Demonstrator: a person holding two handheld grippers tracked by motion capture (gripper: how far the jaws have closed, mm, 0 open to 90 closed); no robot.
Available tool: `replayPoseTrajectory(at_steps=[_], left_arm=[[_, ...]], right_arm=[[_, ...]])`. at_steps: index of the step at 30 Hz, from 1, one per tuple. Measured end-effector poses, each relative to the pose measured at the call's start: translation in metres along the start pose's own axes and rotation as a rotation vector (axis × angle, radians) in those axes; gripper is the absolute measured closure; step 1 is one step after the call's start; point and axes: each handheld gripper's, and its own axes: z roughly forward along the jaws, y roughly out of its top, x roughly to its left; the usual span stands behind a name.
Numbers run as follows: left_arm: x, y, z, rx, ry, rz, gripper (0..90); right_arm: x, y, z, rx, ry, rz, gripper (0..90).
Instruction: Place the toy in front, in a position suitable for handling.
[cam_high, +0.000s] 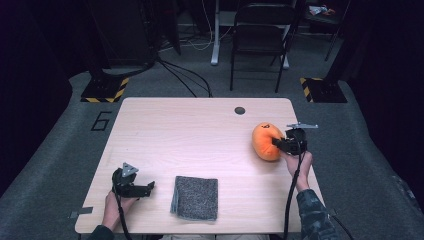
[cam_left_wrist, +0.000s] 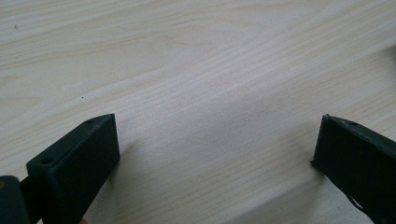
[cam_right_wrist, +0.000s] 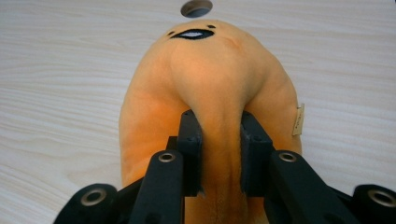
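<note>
Orange plush toy (cam_right_wrist: 205, 84) pinched between right gripper (cam_right_wrist: 219, 154) jaws (left gripper (cam_left_wrist: 215, 158) jaws apart over table (cam_left_wrist: 196, 70))

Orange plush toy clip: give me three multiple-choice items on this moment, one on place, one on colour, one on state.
1. Where does the folded cloth lie?
A. near the table's front edge, between the two hands
B. by the round hole at the far edge
C. under the plush toy

2. What colour is the cloth?
A. red
B. grey
C. white

3. How do the right tongs stand?
A. wide open over bare wood
B. shut on nothing
C. shut on a fold of the orange plush toy

Answers: 1 A, the high view shows it near the front edge. 2 B, it is speckled grey. 3 C, the right gripper view shows fabric pinched between the jaws.
</note>
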Motion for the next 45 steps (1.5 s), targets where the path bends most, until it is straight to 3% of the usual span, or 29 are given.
replayPoseTrajectory(at_steps=[5,12,13,18,31,45], left_arm=[[0.0,0.0,0.0,0.0,0.0,0.0,0.0],[0.0,0.0,0.0,0.0,0.0,0.001,0.0],[0.0,0.0,0.0,0.0,0.0,0.0,0.0],[0.0,0.0,0.0,0.0,0.0,0.0,0.0],[0.0,0.0,0.0,-0.001,0.0,0.002,0.0],[0.0,-0.001,0.001,-0.018,0.005,-0.002,0.0]], right_arm=[[0.003,0.004,-0.005,-0.025,0.023,-0.025,74.6],[0.02,0.012,-0.011,-0.043,0.074,-0.091,74.6],[0.026,0.015,-0.012,-0.043,0.087,-0.126,74.6],[0.042,0.02,-0.012,-0.046,0.138,-0.194,74.6],[0.085,0.027,-0.005,-0.039,0.252,-0.344,74.5],[0.112,0.029,0.004,-0.022,0.332,-0.464,74.5]])
